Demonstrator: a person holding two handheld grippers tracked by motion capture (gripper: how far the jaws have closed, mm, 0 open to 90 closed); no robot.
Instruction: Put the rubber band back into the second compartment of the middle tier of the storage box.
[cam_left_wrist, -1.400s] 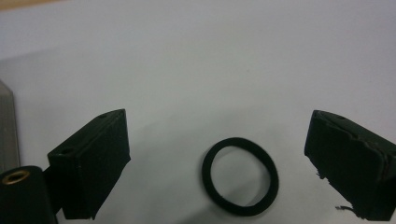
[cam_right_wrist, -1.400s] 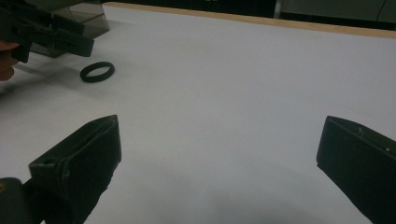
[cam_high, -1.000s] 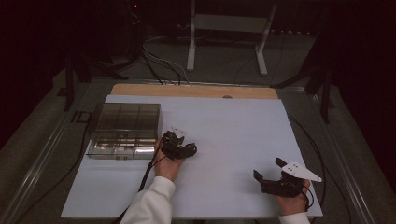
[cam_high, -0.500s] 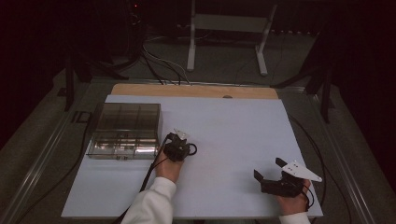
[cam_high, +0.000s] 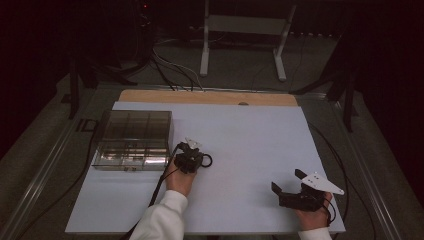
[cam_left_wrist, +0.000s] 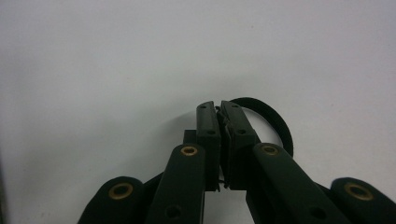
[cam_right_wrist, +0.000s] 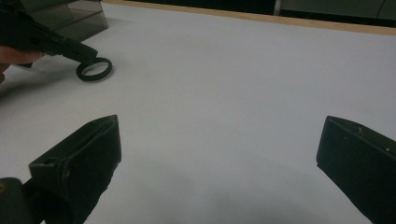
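Pinching the rim of the black ring (cam_left_wrist: 273, 122) between closed left gripper (cam_left_wrist: 219, 108) tips, ring lying just beyond them on the white mat (cam_high: 250, 135); right gripper (cam_right_wrist: 219, 154) gaping, empty. Thin bite, likely to slip on lifting.

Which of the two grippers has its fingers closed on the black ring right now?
The left gripper, beside the clear compartment box: its fingers pinch the rim of the black ring. The right gripper holds nothing, fingers wide apart over bare white table.
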